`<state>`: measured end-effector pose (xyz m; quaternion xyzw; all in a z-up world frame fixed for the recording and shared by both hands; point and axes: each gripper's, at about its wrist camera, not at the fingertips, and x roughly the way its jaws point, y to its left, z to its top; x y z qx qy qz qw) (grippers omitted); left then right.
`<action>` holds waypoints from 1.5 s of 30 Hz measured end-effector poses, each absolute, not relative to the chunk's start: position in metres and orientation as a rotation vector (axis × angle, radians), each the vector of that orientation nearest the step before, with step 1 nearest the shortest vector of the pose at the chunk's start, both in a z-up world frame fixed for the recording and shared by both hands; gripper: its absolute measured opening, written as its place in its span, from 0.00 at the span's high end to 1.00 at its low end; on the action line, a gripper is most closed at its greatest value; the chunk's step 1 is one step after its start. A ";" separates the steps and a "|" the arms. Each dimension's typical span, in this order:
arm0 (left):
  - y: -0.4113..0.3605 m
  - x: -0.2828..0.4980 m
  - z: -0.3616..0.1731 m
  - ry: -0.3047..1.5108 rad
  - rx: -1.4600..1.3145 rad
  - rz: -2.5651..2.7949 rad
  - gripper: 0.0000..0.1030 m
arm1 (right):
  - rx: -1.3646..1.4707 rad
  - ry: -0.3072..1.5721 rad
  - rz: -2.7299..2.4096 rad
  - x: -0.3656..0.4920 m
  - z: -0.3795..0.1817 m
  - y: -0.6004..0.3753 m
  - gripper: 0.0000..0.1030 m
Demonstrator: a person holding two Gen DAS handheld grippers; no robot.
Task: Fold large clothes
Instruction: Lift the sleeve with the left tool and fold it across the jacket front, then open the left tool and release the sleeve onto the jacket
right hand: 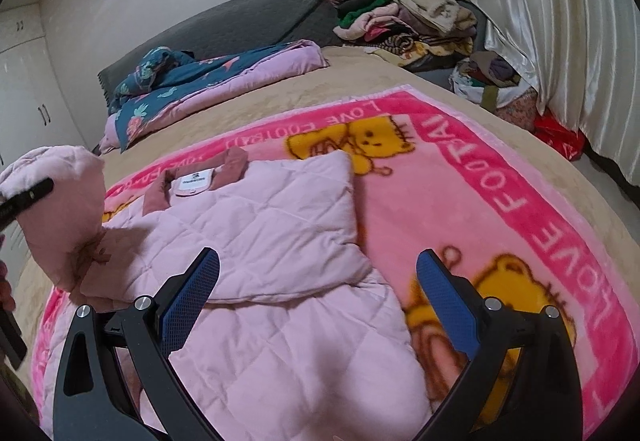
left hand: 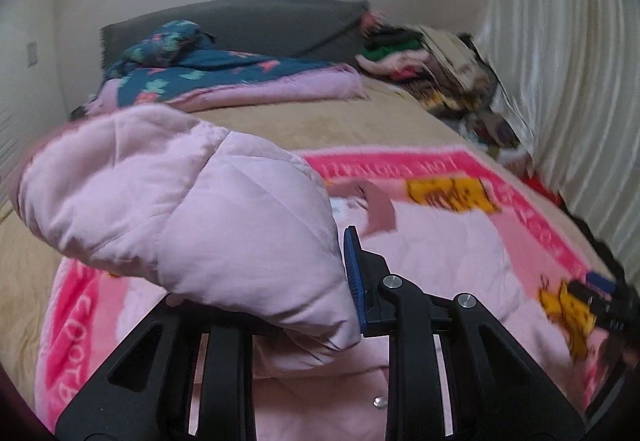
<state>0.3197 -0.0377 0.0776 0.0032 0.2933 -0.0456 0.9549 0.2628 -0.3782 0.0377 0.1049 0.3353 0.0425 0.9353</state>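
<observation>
A pale pink quilted jacket (right hand: 280,241) lies on a pink teddy-bear blanket (right hand: 520,201) spread over the bed, its dusty-rose collar (right hand: 192,181) at the far end. One sleeve is folded across the jacket's chest. My left gripper (left hand: 348,281) is shut on the other sleeve (left hand: 180,209) and holds it up over the jacket's left side; the puffy cloth hides one finger. In the right wrist view that lifted sleeve (right hand: 60,209) shows at the left edge. My right gripper (right hand: 320,301) hovers open over the jacket's lower right part, nothing between its blue pads (right hand: 192,297).
A folded blue floral quilt (right hand: 192,81) lies near the grey headboard (right hand: 240,25). A pile of clothes (right hand: 400,13) fills the far right corner beside a white curtain (right hand: 540,21). Bags, one of them red (right hand: 560,137), sit by the bed's right side. White wardrobe doors (right hand: 24,89) stand at left.
</observation>
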 end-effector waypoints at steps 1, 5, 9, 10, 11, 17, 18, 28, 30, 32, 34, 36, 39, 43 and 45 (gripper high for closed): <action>-0.043 0.320 0.072 0.606 0.023 -0.104 0.84 | 0.219 0.687 0.083 0.262 0.036 -0.381 0.05; -0.067 0.319 0.051 0.651 0.104 -0.150 0.84 | 0.243 0.706 0.059 0.257 0.025 -0.394 0.05; -0.090 0.318 0.026 0.693 0.173 -0.194 0.84 | 0.265 0.725 0.038 0.254 0.015 -0.403 0.05; -0.094 0.317 0.021 0.700 0.181 -0.207 0.84 | 0.271 0.727 0.034 0.253 0.013 -0.405 0.05; -0.098 0.316 0.017 0.704 0.183 -0.214 0.84 | 0.278 0.731 0.029 0.253 0.011 -0.407 0.05; -0.117 0.309 -0.007 0.724 0.247 -0.226 0.82 | 0.297 0.744 0.013 0.249 0.004 -0.416 0.05; -0.122 0.308 -0.013 0.727 0.279 -0.222 0.82 | 0.298 0.745 0.010 0.249 0.003 -0.416 0.05; -0.138 0.288 -0.028 0.744 0.366 -0.254 0.31 | 0.285 0.746 0.006 0.248 0.003 -0.414 0.05; -0.142 0.282 -0.030 0.743 0.380 -0.274 0.29 | 0.280 0.739 0.002 0.248 0.005 -0.413 0.04; -0.142 0.278 -0.031 0.756 0.368 -0.304 0.23 | 0.276 0.738 -0.004 0.249 0.006 -0.411 0.04; -0.139 0.277 -0.030 0.767 0.346 -0.321 0.19 | 0.270 0.740 -0.009 0.250 0.006 -0.409 0.04; -0.135 0.275 -0.026 0.789 0.314 -0.354 0.16 | 0.264 0.737 -0.010 0.250 0.008 -0.408 0.04; -0.129 0.269 -0.023 0.797 0.280 -0.395 0.10 | 0.254 0.729 -0.008 0.251 0.011 -0.401 0.04; -0.111 0.265 -0.012 0.796 0.190 -0.434 0.09 | 0.239 0.733 0.008 0.253 0.013 -0.388 0.04; -0.102 0.267 -0.008 0.792 0.163 -0.421 0.09 | 0.235 0.742 0.031 0.254 0.013 -0.379 0.04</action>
